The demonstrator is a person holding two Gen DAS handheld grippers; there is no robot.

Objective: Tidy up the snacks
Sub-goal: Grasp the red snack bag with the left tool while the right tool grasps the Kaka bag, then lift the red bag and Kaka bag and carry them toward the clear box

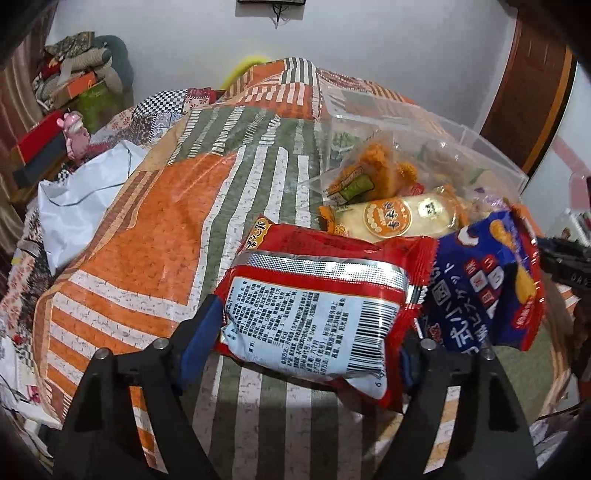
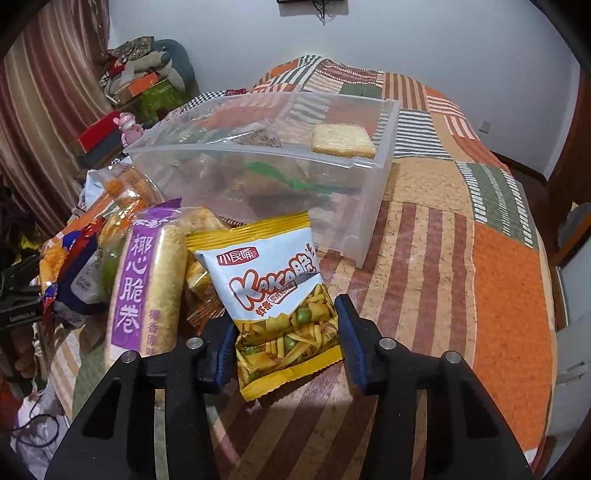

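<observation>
Yellow snack packet (image 2: pixel 280 306) in right claw (image 2: pixel 286 338), clear bin (image 2: pixel 373 206) holding cracker (image 2: pixel 343 142)

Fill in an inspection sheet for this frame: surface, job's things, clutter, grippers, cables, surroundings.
Surface: patchwork cloth in orange, green and striped patches.
Job's things: clear bin holding a few wrapped snacks; loose snack pile beside it; red packet; yellow Kaka packet.
Clutter: white plastic bag.
Grippers: left gripper shut on the red packet; right gripper with fingers at both sides of the yellow Kaka packet, grip uncertain.
Cables: one hanging from the wall fixture.
Surroundings: striped curtain, stacked boxes, pink figurine.
</observation>
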